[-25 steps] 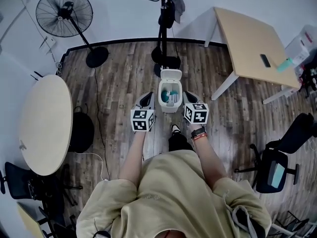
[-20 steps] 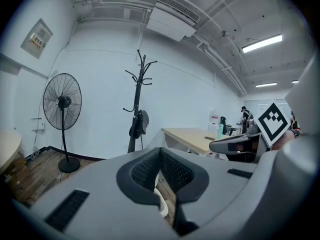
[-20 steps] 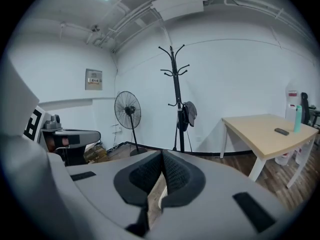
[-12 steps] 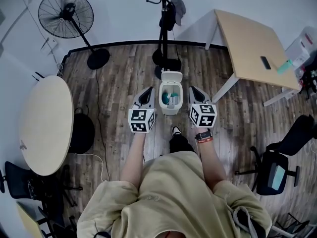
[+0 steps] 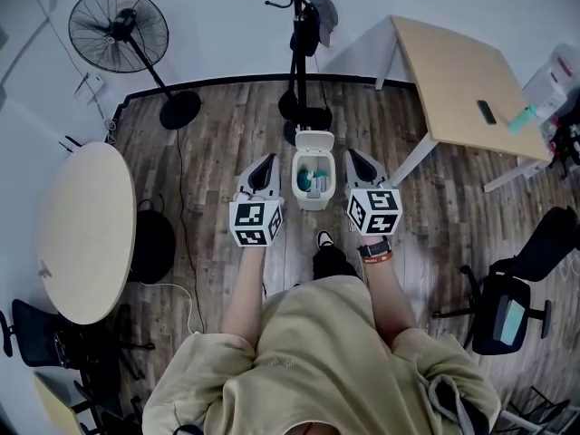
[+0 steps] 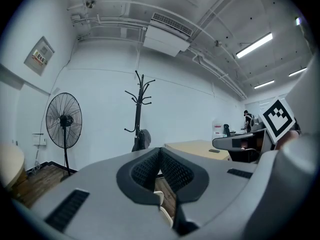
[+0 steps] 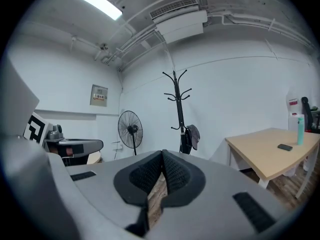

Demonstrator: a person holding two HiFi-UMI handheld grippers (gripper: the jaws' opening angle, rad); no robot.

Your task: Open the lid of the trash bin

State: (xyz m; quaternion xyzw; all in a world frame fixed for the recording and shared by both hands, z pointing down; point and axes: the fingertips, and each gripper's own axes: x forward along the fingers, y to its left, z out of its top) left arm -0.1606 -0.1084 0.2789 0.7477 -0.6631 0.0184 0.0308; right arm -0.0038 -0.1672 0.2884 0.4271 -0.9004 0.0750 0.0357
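In the head view the small white trash bin (image 5: 312, 188) stands on the wood floor with its lid (image 5: 314, 140) tipped up at the back, and teal and white rubbish shows inside. My left gripper (image 5: 266, 163) hangs just left of the bin and my right gripper (image 5: 354, 159) just right of it, neither touching it. In the left gripper view the left gripper (image 6: 160, 156) is shut with nothing held, and a white sliver of the bin (image 6: 159, 198) shows below the pads. The right gripper (image 7: 162, 161) is likewise shut and holds nothing.
A coat stand (image 5: 299, 34) rises right behind the bin, and a standing fan (image 5: 122, 27) is at the back left. A wooden table (image 5: 462, 75) stands to the right, a round table (image 5: 77, 225) to the left. The person's shoe (image 5: 323, 240) is at the bin's front.
Both grippers have drawn away from the bin's sides, the right one further to the right, the left one slightly left. The lid stays up throughout.
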